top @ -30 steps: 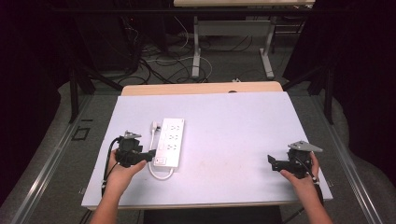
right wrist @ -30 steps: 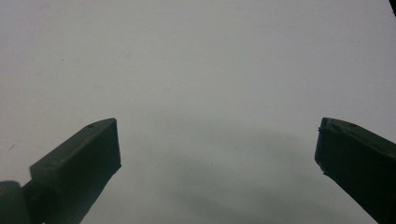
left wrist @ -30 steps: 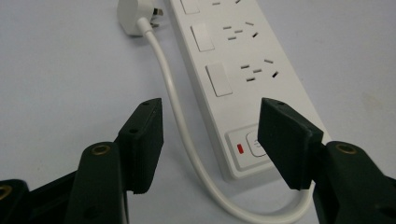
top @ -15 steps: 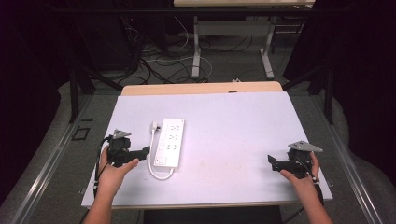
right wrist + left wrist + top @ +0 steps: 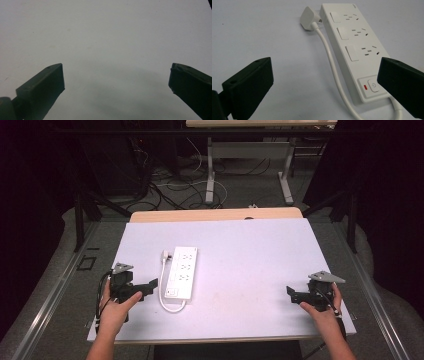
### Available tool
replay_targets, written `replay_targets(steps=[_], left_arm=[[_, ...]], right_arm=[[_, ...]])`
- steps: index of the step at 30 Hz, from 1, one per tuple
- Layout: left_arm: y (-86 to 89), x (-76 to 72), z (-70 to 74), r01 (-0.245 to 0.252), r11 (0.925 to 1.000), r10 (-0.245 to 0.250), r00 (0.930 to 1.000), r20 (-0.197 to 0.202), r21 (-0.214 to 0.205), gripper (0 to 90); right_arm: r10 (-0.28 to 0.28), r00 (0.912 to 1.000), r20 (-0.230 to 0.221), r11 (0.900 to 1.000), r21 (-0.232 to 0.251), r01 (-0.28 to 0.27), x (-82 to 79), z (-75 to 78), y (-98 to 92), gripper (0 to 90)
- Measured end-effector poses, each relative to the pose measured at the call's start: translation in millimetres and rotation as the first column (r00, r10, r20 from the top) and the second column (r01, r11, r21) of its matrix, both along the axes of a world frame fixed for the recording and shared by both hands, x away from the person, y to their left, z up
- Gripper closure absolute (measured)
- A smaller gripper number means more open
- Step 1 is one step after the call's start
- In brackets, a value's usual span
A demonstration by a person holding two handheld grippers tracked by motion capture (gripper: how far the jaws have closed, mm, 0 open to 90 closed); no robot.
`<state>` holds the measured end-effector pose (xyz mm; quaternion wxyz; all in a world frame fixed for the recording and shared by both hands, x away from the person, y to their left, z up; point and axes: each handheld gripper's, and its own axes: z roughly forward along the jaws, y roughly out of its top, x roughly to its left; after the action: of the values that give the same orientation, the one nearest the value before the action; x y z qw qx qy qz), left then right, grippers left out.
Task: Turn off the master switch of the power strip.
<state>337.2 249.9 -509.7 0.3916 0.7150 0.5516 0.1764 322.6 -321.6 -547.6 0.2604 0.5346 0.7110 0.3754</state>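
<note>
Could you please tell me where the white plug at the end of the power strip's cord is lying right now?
In the high view the plug lies on the table's left half, beside the far left corner of the power strip, beyond the open left gripper.

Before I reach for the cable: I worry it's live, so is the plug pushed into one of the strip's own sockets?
No, the plug lies loose on the table beside the power strip.

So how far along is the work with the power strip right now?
The power strip lies flat on the table, its plug loose beside it. The left gripper, whose jaws have just been opening, stands open and empty beside the strip. The right gripper waits open, far off. Any further handling is left.
</note>
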Motion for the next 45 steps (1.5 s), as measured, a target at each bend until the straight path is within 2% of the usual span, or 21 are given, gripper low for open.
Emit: replay_targets(steps=[6,7,8,14,21,24,37,45], left_arm=[[9.9,-3.5,-5.2,-0.025,0.9996,0.025,0.9991,0.033,-0.011,0.4],[11.9,-4.5,-5.2,-0.021,0.9998,0.021,0.9995,0.022,-0.007,0.4],[13.0,-4.8,-6.9,-0.026,0.9996,0.027,0.9991,0.034,-0.010,0.4],[20.1,-6.6,-11.7,-0.045,0.9989,0.045,0.9979,0.046,-0.018,0.6],[27.2,-7.2,-17.4,-0.068,0.9974,0.069,0.9966,0.046,-0.024,0.9],[29.4,-7.7,-20.0,-0.067,0.9977,0.067,0.9971,0.035,-0.010,1.0],[31.8,-7.1,-31.3,-0.081,0.9967,0.081,0.9957,0.045,-0.006,2.0],[34.8,-5.6,-39.0,-0.094,0.9955,0.094,0.9950,0.034,0.012,2.3]], right_arm=[[-0.004,1.0000,-0.006,1.0000,0.002,0.004,-0.3,0.0,0.2,0.0],[-0.001,1.0000,-0.003,1.0000,0.005,0.001,-0.1,-0.2,0.3,0.0],[-0.001,1.0000,-0.003,1.0000,0.005,0.001,0.0,-0.2,0.3,0.0],[0.000,1.0000,-0.006,1.0000,-0.001,0.000,0.0,-0.5,0.3,0.0],[0.001,1.0000,-0.006,1.0000,0.000,-0.001,0.5,-1.2,-0.1,0.0],[0.002,1.0000,-0.005,1.0000,0.000,-0.002,0.5,-1.2,-0.3,0.0],[0.004,0.9999,-0.010,1.0000,-0.003,-0.004,1.3,-2.5,-0.9,0.0],[0.004,1.0000,-0.006,0.9999,-0.011,-0.004,1.9,-3.1,-2.4,0.0]])
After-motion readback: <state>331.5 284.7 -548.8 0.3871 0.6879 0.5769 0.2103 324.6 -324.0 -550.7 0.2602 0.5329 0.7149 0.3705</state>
